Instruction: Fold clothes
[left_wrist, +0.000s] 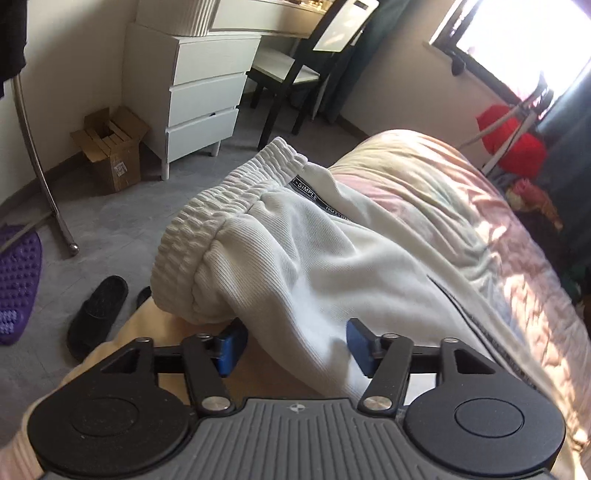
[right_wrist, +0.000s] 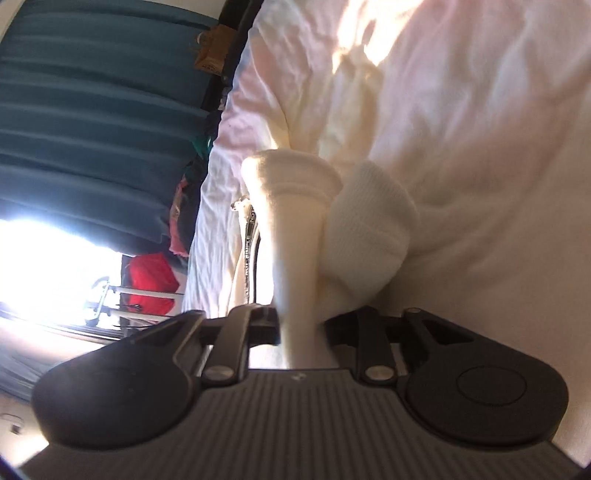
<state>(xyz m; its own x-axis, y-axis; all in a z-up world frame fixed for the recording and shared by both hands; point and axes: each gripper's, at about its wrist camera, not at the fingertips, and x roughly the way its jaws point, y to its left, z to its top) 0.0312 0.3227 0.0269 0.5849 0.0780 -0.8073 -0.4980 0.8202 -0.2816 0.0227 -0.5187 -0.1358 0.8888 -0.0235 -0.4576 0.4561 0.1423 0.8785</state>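
Fold partly done | white ribbed cotton sweatpants (left_wrist: 295, 240) doubled on pastel quilted bed (left_wrist: 461, 192) | left gripper (left_wrist: 293, 345) wide, holding nothing | right gripper (right_wrist: 301, 328) part-open, cuff btwn pads, grip unclear | tidy-up left

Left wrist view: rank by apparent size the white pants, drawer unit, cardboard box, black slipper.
1. White pants, though nearest the camera.
2. Drawer unit.
3. Cardboard box and black slipper look alike; not ranked.

ribbed white cloth trousers (left_wrist: 295, 258), matt plastic claw (left_wrist: 295, 343)
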